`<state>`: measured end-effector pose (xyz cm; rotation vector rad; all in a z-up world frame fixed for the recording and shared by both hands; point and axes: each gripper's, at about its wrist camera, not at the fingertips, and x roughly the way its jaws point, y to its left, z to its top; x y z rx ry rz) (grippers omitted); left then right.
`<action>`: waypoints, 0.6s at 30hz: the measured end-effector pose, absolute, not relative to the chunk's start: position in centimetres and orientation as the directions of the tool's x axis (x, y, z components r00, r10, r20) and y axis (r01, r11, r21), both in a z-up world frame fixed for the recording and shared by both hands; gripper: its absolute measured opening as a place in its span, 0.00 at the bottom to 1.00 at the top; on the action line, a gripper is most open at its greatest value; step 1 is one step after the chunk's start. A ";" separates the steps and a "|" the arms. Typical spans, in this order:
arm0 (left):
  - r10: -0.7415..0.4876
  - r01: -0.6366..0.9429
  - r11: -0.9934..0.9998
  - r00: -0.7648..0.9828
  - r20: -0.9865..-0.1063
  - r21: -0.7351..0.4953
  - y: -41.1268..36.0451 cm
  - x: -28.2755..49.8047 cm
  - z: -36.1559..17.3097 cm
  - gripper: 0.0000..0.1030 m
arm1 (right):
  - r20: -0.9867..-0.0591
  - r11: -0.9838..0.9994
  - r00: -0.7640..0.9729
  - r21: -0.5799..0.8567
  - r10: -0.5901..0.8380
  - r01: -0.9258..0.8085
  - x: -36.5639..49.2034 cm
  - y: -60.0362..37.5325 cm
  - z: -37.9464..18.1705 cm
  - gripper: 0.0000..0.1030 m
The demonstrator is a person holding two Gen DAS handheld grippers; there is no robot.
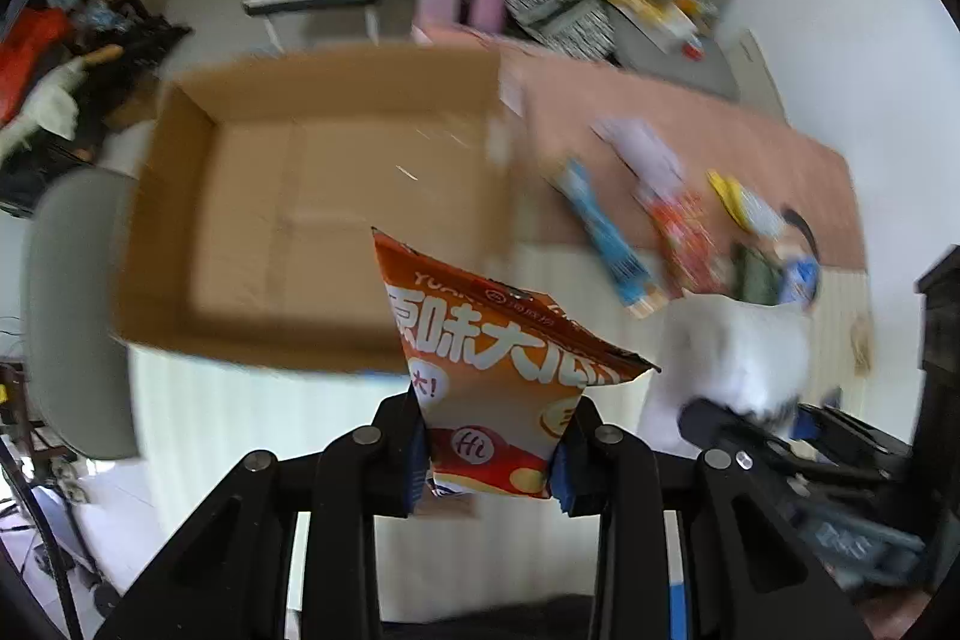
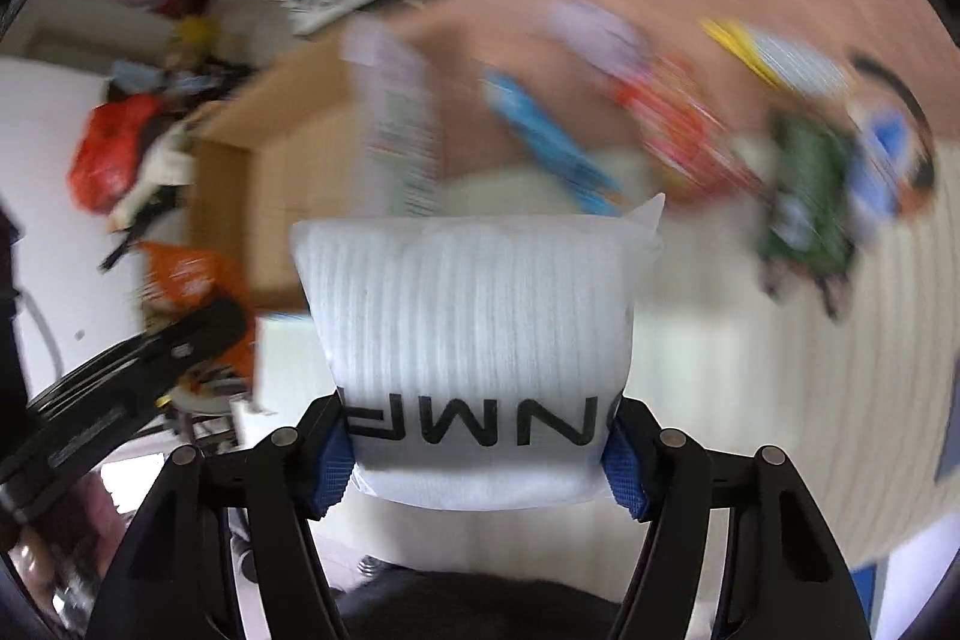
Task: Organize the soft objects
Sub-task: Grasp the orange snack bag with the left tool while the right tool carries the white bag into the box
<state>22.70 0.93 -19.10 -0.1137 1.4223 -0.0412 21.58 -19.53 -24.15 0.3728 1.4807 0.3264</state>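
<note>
My left gripper (image 1: 489, 451) is shut on an orange snack bag (image 1: 498, 358) and holds it in the air near the front edge of an open cardboard box (image 1: 180, 196). My right gripper (image 2: 477, 445) is shut on a white ribbed packet (image 2: 474, 316) with black letters, held above the striped cloth. The right gripper and its white packet also show at the right of the left wrist view (image 1: 735, 358). The left gripper with the orange bag shows at the left of the right wrist view (image 2: 192, 280). Both views are blurred.
Several packets lie on the pink cloth (image 1: 690, 124): a blue one (image 1: 606, 232), a red one (image 1: 684, 232), a lilac one (image 1: 645, 148), a yellow-white one (image 1: 741, 199) and a green one (image 2: 807, 196). A grey chair (image 1: 72, 316) stands at the left.
</note>
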 end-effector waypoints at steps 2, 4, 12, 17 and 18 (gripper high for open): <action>-0.068 -0.047 0.996 0.161 -0.985 -0.076 3.5 25.0 -19.0 0.28 | -0.890 0.894 0.078 0.449 0.449 -0.018 23.9 -15.9 -22.7 0.68; -0.049 -0.050 0.997 0.137 -0.989 -0.057 6.2 27.3 -20.1 0.28 | -0.896 0.901 0.089 0.432 0.435 -0.046 26.5 -12.3 -22.3 0.68; -0.067 -0.018 0.998 -0.072 -0.995 -0.065 14.9 36.6 -28.7 0.28 | -0.956 0.954 0.019 0.291 0.293 -0.066 35.5 -0.5 -27.9 0.68; -0.106 -0.014 0.994 -0.186 -0.977 -0.105 16.7 39.2 -33.7 0.28 | -0.973 0.973 -0.051 0.227 0.224 -0.052 38.5 2.2 -33.6 0.68; -0.109 -0.009 0.994 -0.200 -0.974 -0.109 16.7 39.5 -34.5 0.28 | -0.975 0.975 -0.062 0.217 0.214 -0.048 38.9 2.4 -34.5 0.68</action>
